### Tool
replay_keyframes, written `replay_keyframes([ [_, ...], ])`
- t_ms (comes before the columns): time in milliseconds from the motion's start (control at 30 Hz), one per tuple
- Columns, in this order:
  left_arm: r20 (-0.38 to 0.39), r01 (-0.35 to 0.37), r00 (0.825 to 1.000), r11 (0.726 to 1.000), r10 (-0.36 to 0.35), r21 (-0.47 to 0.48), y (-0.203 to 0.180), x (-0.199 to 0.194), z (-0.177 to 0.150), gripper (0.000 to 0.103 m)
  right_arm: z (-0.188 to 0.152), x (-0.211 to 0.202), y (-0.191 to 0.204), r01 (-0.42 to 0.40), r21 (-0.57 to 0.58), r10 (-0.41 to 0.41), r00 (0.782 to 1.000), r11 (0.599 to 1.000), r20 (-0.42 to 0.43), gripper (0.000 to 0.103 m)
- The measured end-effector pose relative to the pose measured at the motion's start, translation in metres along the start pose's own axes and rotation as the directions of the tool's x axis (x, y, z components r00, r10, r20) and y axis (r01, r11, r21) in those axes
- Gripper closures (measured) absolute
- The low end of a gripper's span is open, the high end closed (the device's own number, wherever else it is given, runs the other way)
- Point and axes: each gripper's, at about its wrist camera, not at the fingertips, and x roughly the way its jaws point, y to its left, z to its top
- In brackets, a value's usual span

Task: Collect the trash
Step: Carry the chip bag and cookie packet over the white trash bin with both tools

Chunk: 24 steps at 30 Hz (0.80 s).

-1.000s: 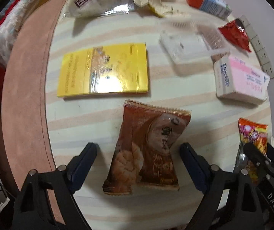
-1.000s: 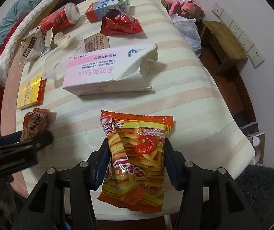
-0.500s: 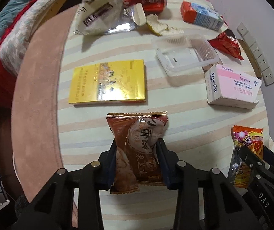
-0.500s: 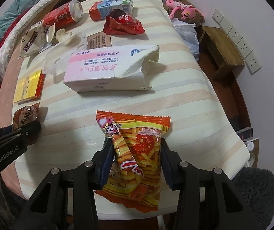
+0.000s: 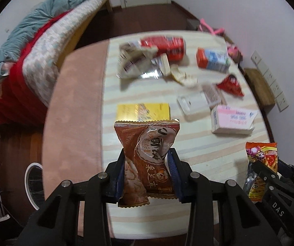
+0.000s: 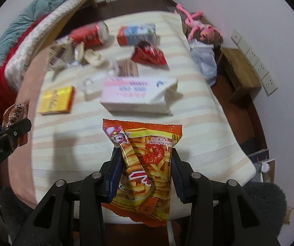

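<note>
The left gripper (image 5: 148, 173) squeezes a brown cookie bag (image 5: 146, 160) and holds it up above the striped table (image 5: 198, 153). The right gripper (image 6: 145, 171) squeezes an orange chips bag (image 6: 147, 164) above the table's near edge.

Brown crinkled plastic snack packet (image 5: 147, 160), paler biscuit print. Orange-and-yellow plastic snack bag (image 6: 147, 170), red prawn motif, pink cartoon corner. Flat yellow rectangular box (image 5: 142, 112). Red cylindrical metal can (image 5: 163, 45). Pink-and-white cardboard box (image 6: 134, 94). Surface (image 6: 198, 123): cream cloth, pale peach stripes. Black plastic fingers (image 5: 172, 170), blue pads.
</note>
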Motion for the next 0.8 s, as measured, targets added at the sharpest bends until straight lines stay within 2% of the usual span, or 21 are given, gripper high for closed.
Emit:
replay_keyframes([
  [167,0.092,0.018,0.996,0.998,-0.013,-0.052,0.049,-0.04,0.003,0.068,0.007,-0.039,0.03,-0.054,-0.048,0.057,0.997,0.997,0.054,0.057],
  [300,0.153,0.033,0.988,0.993,-0.016,-0.11,0.1,-0.069,0.002,0.068,0.014,-0.065,0.075,-0.094,-0.124,0.105,0.991,0.988,0.086,0.057],
  [433,0.204,0.021,0.979,0.987,0.012,-0.161,0.156,-0.091,-0.002,0.068,0.02,-0.086,0.145,-0.158,-0.217,0.184,0.977,0.963,0.105,0.057],
  [533,0.219,-0.003,0.974,0.976,0.052,-0.218,0.204,-0.102,-0.011,0.068,0.022,-0.093,0.206,-0.221,-0.288,0.255,0.963,0.932,0.086,0.057],
  [700,0.189,-0.069,0.972,0.936,0.141,-0.344,0.293,-0.098,-0.04,0.068,0.013,-0.075,0.317,-0.315,-0.403,0.343,0.939,0.859,-0.001,0.057],
  [800,0.141,-0.115,0.97,0.887,0.197,-0.448,0.351,-0.086,-0.069,0.068,-0.003,-0.047,0.393,-0.377,-0.464,0.382,0.92,0.801,-0.088,0.057],
])
